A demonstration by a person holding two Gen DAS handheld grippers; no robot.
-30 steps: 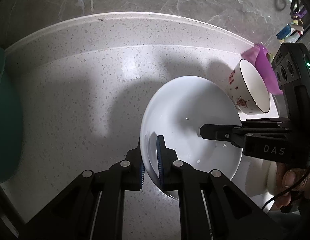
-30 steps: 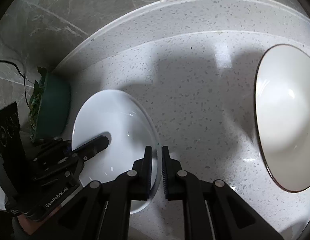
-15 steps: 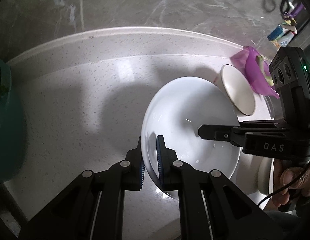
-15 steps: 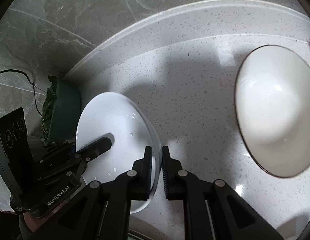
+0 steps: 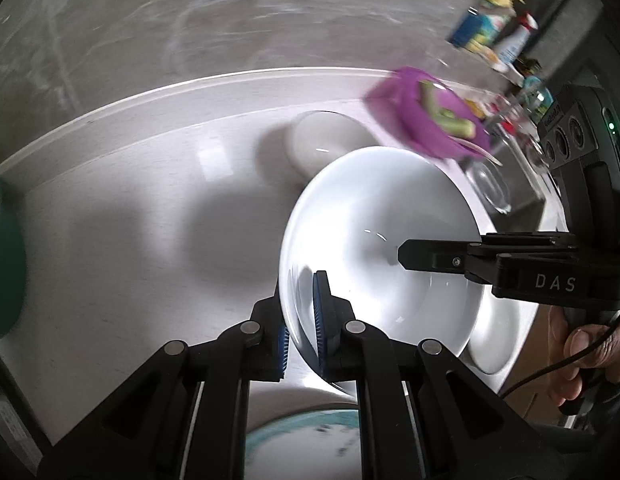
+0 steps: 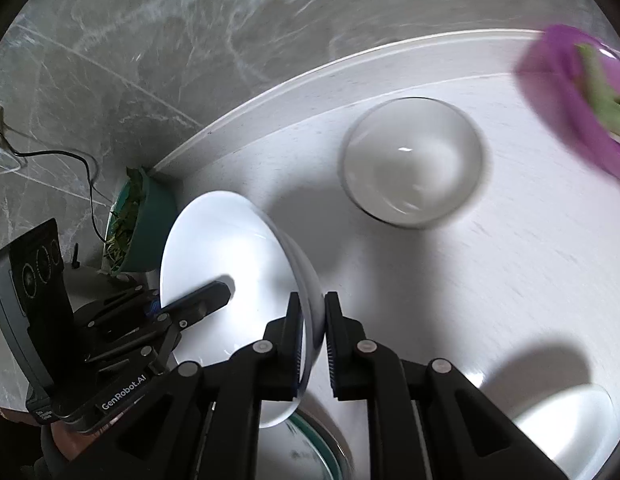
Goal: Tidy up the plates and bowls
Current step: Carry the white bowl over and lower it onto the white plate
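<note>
**Left wrist view: white bowl held off the desk by both grippers**

Left wrist view shows your left gripper [image 5: 302, 320] with its blue-padded fingers [image 5: 320, 320] clenched on the near rim of the white bowl [image 5: 374, 248]. Your right gripper [image 5: 414, 258] comes in from the right side and grips the opposite rim, one finger lying inside the bowl. The bowl is tilted and clear of the speckled white desk [image 5: 150, 240].

Right wrist view:
- Right gripper [image 6: 312, 334] closed on the bowl's [image 6: 226, 256] wall, one finger on each side.
- Left gripper [image 6: 206, 300] on the far rim.

Other items:
- Smaller pale bowl [image 6: 412, 162] on the desk [image 6: 490, 280], well apart, blurred.
- Purple bowl [image 5: 428, 120] holding green pieces, towards the right.
- Green bowl [image 6: 148, 228] of leaves in the left corner by the wall.
- Teal-rimmed plate [image 5: 302, 444] directly beneath the grippers.
- Glass bowl [image 5: 490, 186] just past the white bowl's right edge.
- Another white dish [image 5: 494, 336] partly hidden below the held bowl.
</note>
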